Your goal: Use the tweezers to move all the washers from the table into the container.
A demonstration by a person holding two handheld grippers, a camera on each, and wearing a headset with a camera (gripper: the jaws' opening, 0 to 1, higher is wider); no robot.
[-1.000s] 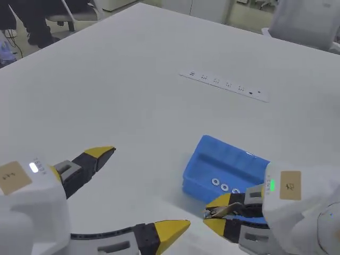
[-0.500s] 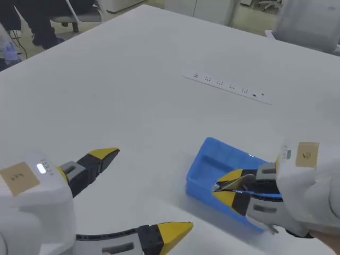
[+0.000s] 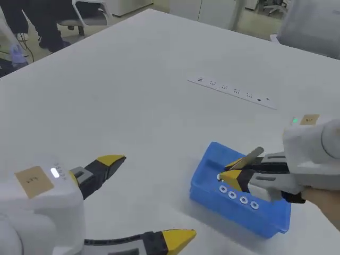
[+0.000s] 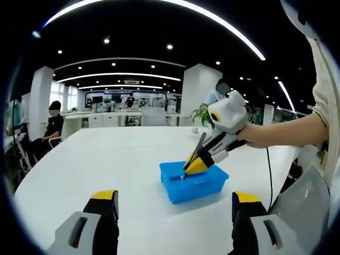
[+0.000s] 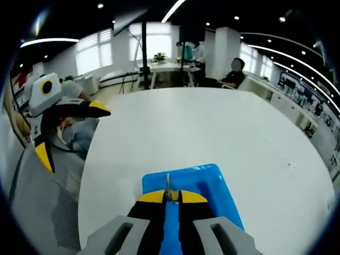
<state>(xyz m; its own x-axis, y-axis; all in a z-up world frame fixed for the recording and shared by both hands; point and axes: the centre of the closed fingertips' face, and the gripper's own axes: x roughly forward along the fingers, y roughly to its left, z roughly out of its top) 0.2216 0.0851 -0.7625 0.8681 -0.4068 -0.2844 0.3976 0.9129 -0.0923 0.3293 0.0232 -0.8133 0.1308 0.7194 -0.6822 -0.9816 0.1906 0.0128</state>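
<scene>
Nearest the viewer, the left gripper hovers low over the white table. Its two yellow-tipped jaws are spread wide apart and hold nothing.

Just beyond it and to the right, a shallow blue container sits on the table. Four small silver washers lie in a row on its floor. No loose washers can be made out on the tabletop around it.

The right gripper reaches in over the container from the right. Its jaws are pressed together around a pair of metal tweezers. The tweezers slant downward, with their tips inside the container near the left end of the row of washers. Whether the tips pinch a washer cannot be told.

Farther back, a narrow strip of sockets is set flush into the tabletop. Beyond the table's far edges stand office chairs.
</scene>
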